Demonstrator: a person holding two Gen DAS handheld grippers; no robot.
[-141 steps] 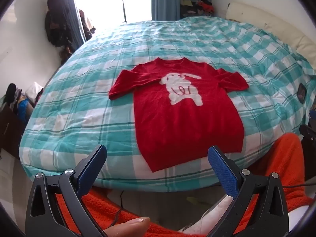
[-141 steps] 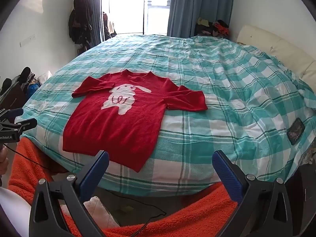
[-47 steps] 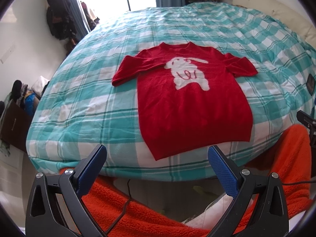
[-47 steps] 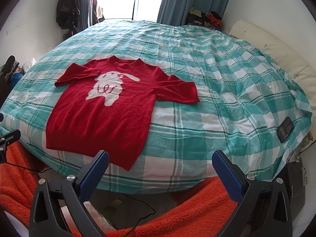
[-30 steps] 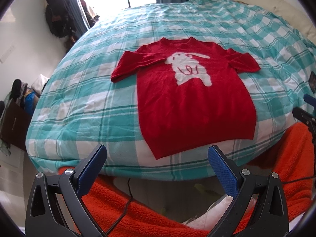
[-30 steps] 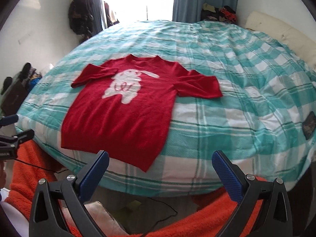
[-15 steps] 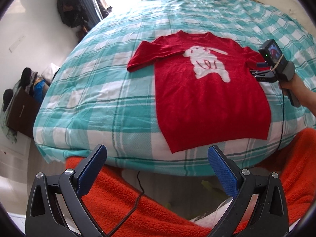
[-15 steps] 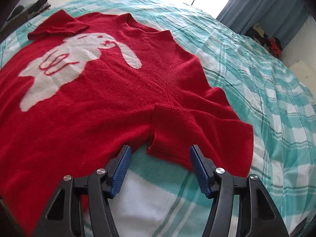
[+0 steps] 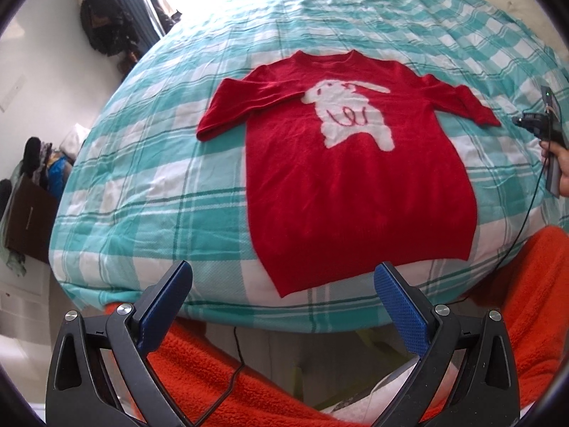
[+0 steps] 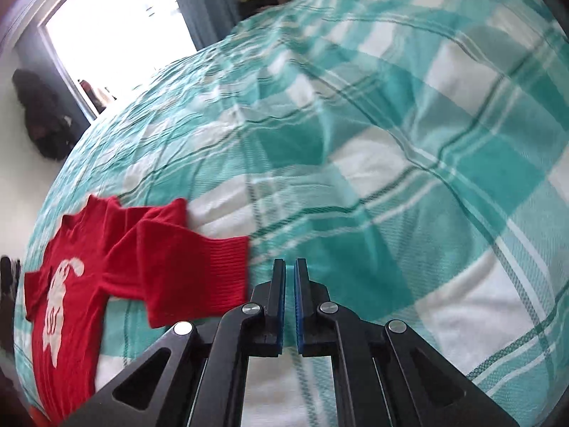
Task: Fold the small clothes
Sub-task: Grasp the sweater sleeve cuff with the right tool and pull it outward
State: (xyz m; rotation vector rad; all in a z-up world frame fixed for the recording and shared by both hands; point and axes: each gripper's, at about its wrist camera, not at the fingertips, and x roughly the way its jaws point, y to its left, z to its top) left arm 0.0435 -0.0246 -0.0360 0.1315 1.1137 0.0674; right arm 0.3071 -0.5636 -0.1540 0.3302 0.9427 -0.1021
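Observation:
A small red sweater (image 9: 355, 185) with a white rabbit on the chest lies flat, face up, on the bed, sleeves spread. My left gripper (image 9: 282, 284) is open and empty, held off the near bed edge just below the sweater's hem. My right gripper (image 10: 290, 267) has its jaws nearly together with nothing between them; it sits just right of the ribbed cuff (image 10: 227, 263) of the sweater's right sleeve, apart from it. The right gripper also shows in the left wrist view (image 9: 533, 122), beside that sleeve end.
The bed has a teal and white plaid cover (image 9: 149, 163) (image 10: 391, 142). An orange fleece (image 9: 249, 391) is below the near bed edge. A cable (image 9: 526, 213) hangs from the right gripper. Clothes and a box (image 9: 28, 192) stand by the left wall.
My right gripper has swung from over the sleeve to just off the cuff's outer end and its jaws have closed. My left gripper has stayed open near the hem.

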